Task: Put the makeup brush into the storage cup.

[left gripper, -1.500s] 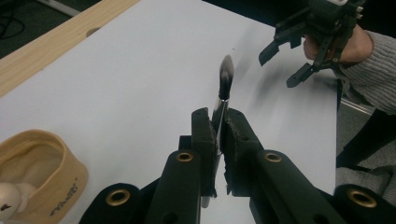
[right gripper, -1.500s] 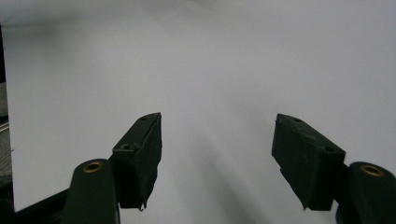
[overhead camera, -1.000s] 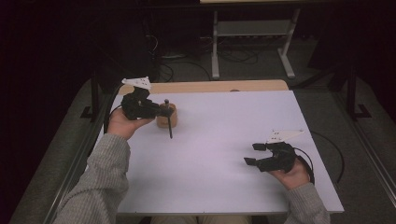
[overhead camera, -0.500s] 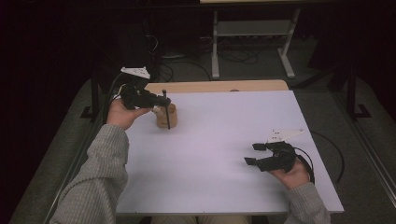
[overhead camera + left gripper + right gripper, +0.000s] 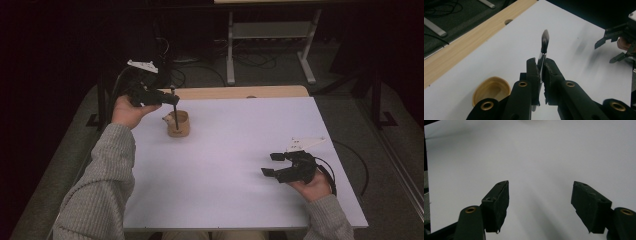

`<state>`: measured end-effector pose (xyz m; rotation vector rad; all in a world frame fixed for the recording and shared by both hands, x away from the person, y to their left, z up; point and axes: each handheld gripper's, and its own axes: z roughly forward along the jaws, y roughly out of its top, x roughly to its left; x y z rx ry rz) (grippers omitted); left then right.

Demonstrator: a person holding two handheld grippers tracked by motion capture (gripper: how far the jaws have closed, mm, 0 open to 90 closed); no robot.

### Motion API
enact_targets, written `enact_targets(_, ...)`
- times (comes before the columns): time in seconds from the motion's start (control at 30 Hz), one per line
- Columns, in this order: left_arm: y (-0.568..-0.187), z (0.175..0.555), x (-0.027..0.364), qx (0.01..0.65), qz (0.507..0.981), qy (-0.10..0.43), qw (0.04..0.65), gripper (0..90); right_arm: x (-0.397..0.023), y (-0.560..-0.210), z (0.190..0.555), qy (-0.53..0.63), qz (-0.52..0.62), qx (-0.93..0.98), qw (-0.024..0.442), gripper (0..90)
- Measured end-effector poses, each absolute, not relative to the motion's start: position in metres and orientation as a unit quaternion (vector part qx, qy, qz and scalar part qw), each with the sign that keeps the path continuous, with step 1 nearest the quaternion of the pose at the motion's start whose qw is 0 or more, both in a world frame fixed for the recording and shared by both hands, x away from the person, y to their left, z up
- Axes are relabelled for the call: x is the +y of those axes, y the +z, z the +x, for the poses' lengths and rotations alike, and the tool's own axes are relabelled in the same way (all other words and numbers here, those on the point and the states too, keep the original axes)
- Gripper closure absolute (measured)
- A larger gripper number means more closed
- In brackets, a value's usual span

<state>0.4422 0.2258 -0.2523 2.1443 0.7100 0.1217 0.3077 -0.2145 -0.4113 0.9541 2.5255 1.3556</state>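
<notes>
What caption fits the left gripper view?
Left gripper clamps a brush above the white table, beside a wooden cup.

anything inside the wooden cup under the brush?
Wooden cup interior looks empty where visible in the left gripper view; the left gripper body covers its near part. In the high view, the brush crosses the cup's opening; whether its lower end is inside can't be told.

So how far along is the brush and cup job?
Done: the left gripper is shut on the brush. In hand: the brush hangs upright over the cup. Left: whether its tip is inside is unclear. The right gripper rests open, apart.
</notes>
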Motion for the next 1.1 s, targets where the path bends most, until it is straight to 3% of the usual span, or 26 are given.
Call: enact_targets(1.1,-0.269,0.486,0.229,0.338,0.837,0.082,0.423,83.8,-0.219,-0.411,0.307,0.457,0.318,0.828,0.063,27.7)
